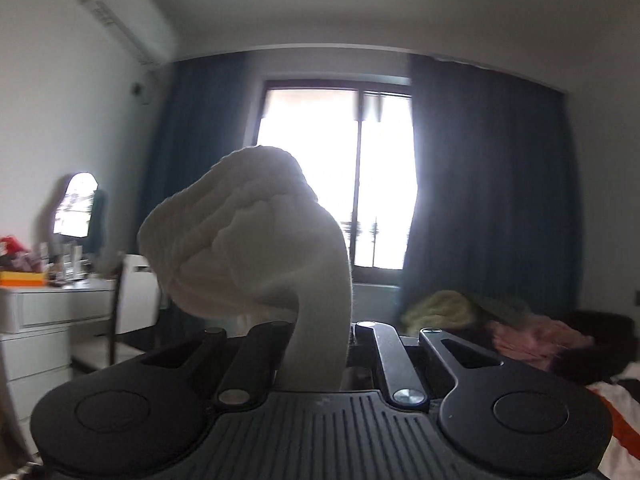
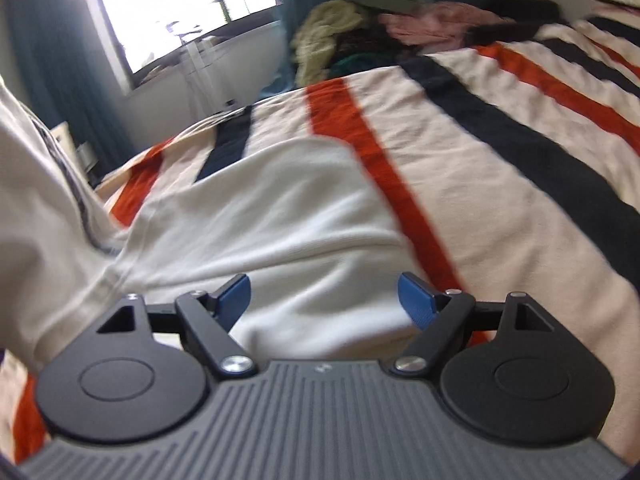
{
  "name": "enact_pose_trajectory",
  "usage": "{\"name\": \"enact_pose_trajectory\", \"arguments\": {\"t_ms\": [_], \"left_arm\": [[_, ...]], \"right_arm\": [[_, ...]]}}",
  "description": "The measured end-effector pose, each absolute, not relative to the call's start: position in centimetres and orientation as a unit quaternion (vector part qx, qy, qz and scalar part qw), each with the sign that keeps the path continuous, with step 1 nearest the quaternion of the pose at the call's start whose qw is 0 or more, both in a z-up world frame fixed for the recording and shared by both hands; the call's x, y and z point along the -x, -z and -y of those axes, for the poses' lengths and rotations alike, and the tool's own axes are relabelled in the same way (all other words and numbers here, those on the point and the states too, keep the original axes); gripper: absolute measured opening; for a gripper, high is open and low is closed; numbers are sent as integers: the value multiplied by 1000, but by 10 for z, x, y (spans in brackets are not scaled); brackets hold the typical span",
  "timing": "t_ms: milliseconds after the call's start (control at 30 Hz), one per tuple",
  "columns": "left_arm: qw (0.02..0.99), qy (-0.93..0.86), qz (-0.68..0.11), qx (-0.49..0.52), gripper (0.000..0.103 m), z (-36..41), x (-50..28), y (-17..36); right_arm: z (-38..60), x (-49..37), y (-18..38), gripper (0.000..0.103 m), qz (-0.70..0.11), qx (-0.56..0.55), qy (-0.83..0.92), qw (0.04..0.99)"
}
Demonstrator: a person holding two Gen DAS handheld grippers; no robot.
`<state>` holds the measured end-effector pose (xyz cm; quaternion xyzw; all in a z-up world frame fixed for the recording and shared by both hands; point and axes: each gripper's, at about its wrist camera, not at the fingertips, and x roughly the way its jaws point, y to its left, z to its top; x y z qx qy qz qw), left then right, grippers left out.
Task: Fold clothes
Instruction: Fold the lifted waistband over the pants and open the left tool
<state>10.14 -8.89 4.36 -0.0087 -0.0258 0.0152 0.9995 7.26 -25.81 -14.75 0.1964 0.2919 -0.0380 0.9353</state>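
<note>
While left gripper [image 1: 320, 332] clamps the white garment [image 1: 248, 240] aloft, right gripper [image 2: 324, 300] gapes empty (over the striped bedspread [image 2: 500, 128]); folding barely begun.

The right gripper [image 2: 324, 300], blue fingertips [image 2: 416, 300] spread wide, hovers over a white garment [image 2: 280, 208] on the striped bedspread [image 2: 500, 160].

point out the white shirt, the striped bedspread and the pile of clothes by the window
white cotton shirt [image 2: 280, 208], right wrist view, flat middle panel
orange, black and cream striped bedspread [image 2: 500, 168], right wrist view, bare cream stripe
yellow-green and pink clothes pile [image 2: 320, 36], right wrist view, yellow-green garment
</note>
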Motion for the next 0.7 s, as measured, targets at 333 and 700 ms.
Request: {"name": "enact_pose_trajectory", "arguments": {"t_ms": [333, 700], "left_arm": [[967, 141, -194, -81, 14, 217, -136, 120], [936, 215, -247, -127, 91, 167, -133, 126]], "right_arm": [[340, -56, 161, 83, -297, -350, 145, 877], [353, -49, 163, 83, -274, -403, 139, 862]]}}
